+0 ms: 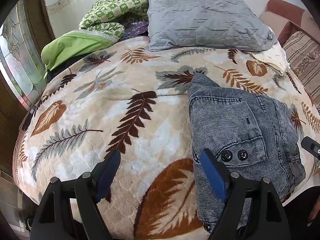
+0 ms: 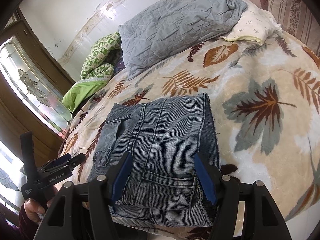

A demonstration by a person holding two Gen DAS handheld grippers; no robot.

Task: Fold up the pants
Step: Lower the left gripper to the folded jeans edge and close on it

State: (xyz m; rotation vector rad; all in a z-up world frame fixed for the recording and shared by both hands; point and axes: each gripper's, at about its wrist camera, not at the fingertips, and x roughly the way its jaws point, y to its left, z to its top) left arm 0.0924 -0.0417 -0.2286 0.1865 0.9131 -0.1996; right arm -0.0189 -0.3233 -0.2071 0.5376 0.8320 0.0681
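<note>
Grey-blue corduroy pants [image 1: 236,132] lie folded into a compact stack on the leaf-patterned blanket [image 1: 120,108], near the bed's front edge. In the right wrist view the pants [image 2: 160,140] fill the middle. My left gripper [image 1: 160,164] is open and empty, above the blanket just left of the stack; its right finger overlaps the pants' left edge. My right gripper [image 2: 162,168] is open and empty, its blue pads on either side of the stack's near end. The left gripper [image 2: 68,160] also shows at the left of the right wrist view.
A grey quilted pillow [image 1: 204,20] and a cream pillow [image 1: 274,58] lie at the head of the bed. A green patterned quilt [image 1: 96,22] is bunched at the far left. A leaded-glass door [image 1: 18,64] stands left; a striped sofa [image 1: 300,60] right.
</note>
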